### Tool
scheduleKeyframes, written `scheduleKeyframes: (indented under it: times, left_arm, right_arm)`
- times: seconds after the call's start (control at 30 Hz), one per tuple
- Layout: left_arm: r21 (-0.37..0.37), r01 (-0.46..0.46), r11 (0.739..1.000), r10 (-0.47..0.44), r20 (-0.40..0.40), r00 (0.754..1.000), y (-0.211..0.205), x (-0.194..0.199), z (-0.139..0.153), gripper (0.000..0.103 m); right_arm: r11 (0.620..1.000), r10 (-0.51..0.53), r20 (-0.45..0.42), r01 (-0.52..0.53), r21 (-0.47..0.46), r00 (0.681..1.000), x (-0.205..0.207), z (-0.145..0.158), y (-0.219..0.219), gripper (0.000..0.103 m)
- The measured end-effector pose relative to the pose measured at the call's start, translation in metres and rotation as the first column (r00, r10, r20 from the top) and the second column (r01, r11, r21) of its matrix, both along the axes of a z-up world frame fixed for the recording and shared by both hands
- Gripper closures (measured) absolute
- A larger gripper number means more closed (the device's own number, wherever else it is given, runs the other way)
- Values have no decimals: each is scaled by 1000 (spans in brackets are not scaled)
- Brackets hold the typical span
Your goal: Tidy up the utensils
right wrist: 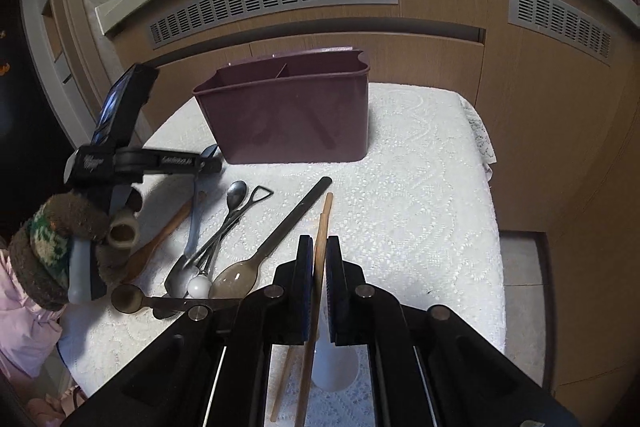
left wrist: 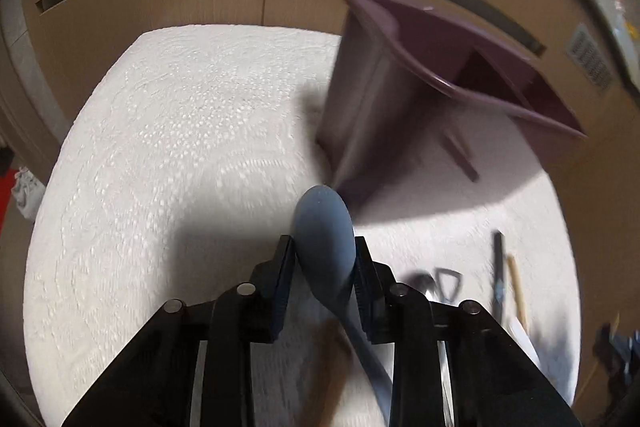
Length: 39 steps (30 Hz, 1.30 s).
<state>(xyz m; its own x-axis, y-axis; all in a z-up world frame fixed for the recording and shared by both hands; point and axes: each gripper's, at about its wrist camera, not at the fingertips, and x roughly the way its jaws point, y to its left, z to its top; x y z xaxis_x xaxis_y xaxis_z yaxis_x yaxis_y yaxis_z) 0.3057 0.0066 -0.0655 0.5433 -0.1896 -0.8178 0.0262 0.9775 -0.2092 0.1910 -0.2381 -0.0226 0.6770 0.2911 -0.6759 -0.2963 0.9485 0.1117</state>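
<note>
Chopsticks sit clamped in the right gripper, near the purple caddy. Left gripper jaws flank a blue spoon beside the caddy; whether they press it, I cannot tell.

Bright light casts hard shadows across the white cloth; left view motion-blurred, both bent by fisheye at the edges.

Bare white lace tablecloth right of the right jaws, purple plastic divided caddy blocking straight ahead, heap of metal and wooden spoons crowding their left side
</note>
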Motion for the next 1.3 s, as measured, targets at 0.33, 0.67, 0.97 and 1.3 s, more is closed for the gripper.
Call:
scheduleKeyframes:
  times: [0.33,0.67,0.97,1.3]
  left_arm:
    - [10,56,998,-57,273,960,-2,-105,56,93]
    - [1,58,998,-55,332,942,4,-113,82,94]
    - [-3,72,997,-67,328,942,4,-116,80,94]
    - [-4,73,997,-68,316,946,5,-111,74,94]
  right_arm:
    - [1000,-20,60,19,9,998,-9,17,1,98]
    - [996,70,21,-68,-52,997,-11,8,13,91]
    - [991,69,-116,-81,-104,991,9,-49,25,89]
    - [987,75,-70,-85,-140,995,9,-36,38,94]
